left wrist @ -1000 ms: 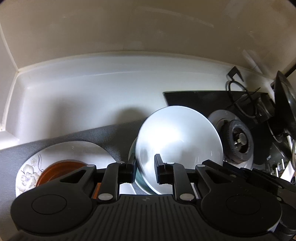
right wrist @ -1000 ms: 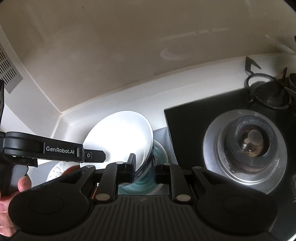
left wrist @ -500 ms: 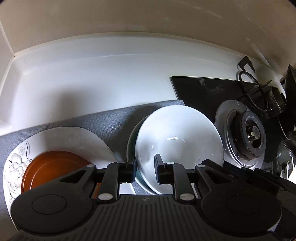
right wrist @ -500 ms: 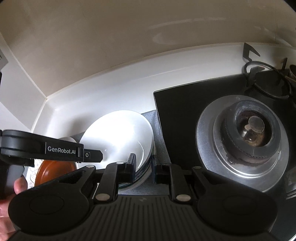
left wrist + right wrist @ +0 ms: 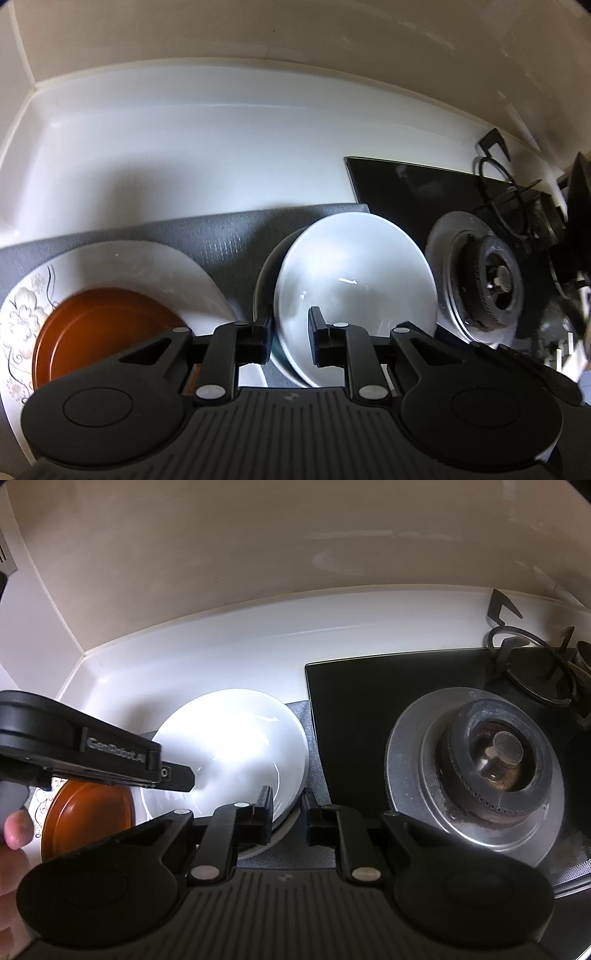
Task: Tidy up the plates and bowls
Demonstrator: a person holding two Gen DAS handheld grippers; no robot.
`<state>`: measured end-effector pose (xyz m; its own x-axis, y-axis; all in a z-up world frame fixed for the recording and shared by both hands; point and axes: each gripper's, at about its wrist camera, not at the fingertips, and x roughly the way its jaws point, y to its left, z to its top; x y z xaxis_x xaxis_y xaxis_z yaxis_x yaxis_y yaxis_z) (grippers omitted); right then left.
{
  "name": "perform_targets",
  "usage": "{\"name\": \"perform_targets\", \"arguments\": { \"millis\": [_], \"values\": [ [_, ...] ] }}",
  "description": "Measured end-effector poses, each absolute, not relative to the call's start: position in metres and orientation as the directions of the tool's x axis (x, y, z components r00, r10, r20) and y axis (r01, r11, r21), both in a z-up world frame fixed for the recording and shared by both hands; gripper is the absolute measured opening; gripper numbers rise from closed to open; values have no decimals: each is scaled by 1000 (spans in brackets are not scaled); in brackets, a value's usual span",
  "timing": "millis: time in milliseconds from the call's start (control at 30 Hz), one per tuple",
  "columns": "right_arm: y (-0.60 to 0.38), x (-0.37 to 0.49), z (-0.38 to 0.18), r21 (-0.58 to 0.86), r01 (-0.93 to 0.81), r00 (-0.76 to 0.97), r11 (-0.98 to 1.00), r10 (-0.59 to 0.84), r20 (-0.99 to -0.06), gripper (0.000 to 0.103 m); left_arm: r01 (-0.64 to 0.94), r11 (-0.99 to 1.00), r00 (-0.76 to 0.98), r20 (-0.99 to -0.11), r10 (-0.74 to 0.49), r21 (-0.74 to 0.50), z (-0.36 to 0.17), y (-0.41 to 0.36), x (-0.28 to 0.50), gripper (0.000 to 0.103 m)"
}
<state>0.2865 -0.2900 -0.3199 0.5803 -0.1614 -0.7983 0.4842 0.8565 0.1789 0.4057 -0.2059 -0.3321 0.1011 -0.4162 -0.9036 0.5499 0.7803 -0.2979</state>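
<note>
Both your grippers are clamped on the white bowl (image 5: 354,280); your left gripper (image 5: 290,341) pinches its near-left rim, your right gripper (image 5: 288,818) its near-right rim; it sits nested on a darker dish (image 5: 264,295) over the grey mat (image 5: 221,236), straight ahead between the fingers.

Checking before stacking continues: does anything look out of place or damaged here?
Nothing looks broken or spilled. The round white bowl sits off-centre on the greenish dish beneath, overhanging toward the stove burner.

We see the orange plate (image 5: 99,332) partly hidden behind the left claw (image 5: 290,341), and the dish (image 5: 264,291) under the white bowl (image 5: 354,280) shows only an edge.
</note>
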Motion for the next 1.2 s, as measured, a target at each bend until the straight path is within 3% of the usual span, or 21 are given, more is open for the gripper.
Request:
{"name": "perform_targets", "arguments": {
  "millis": [100,500,933,1133,1200],
  "values": [
    [-301,280,-321,272,520,608,809,-128,-784,13,472,787,36,-884,-467,-397,-336,-190,417,20],
    [-294,278,-321,245,502,617,830,-145,-773,11,391,767,-30,-840,-542,-509,-337,-168,431,20],
    [-302,272,-313,287,489,609,824,-87,-788,15,566,737,87,-863,-498,-368,-307,-180,418,20],
    [-317,258,-313,359,517,624,777,-55,-780,35,610,732,105,-885,-454,-303,-319,-198,420,22],
    [-322,253,-316,438,518,653,735,-9,-757,53,628,733,135,-891,-434,-262,-323,-202,420,24]
  ]
}}
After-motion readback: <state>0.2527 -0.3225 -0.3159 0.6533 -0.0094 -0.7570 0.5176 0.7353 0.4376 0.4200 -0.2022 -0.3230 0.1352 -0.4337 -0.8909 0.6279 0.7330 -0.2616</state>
